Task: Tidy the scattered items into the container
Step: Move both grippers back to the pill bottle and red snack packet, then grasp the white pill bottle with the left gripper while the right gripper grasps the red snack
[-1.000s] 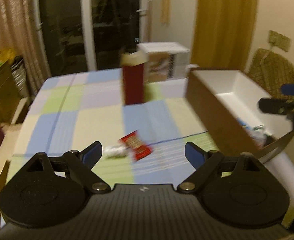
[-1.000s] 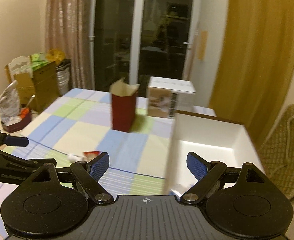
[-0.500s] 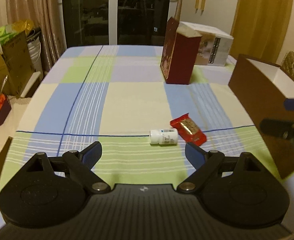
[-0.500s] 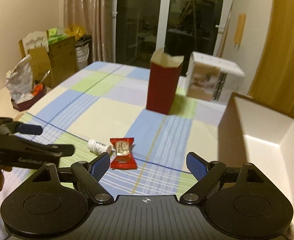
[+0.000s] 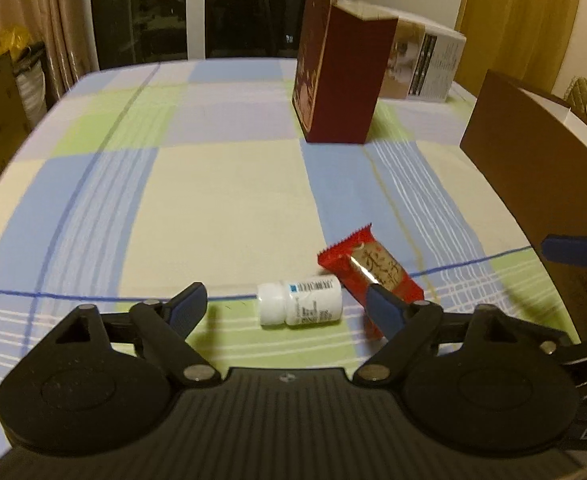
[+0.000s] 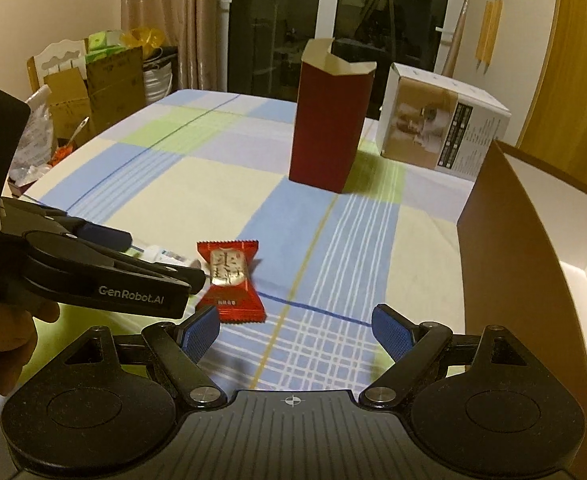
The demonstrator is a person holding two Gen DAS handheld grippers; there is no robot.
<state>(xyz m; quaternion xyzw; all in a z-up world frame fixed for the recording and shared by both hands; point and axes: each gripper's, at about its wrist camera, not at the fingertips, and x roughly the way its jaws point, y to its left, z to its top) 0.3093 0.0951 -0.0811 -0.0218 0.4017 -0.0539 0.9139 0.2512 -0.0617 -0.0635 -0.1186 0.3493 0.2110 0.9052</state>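
Left gripper (image 5: 285, 304) — side marked "GenRobot.AI"; jaws spread wide, empty, bracketing a white pill bottle (image 5: 299, 304) lying on its side, printed label too small to read. Red snack packet (image 6: 229, 278) touches the bottle's base end; gold panel bears unreadable characters. Right gripper (image 6: 295, 332) — jaws wide, empty, just short of the packet. Brown container (image 6: 505, 248) at the table's right edge, white inside. Checked tablecloth (image 5: 221, 184) open ahead up to a tall red carton (image 6: 329, 128).
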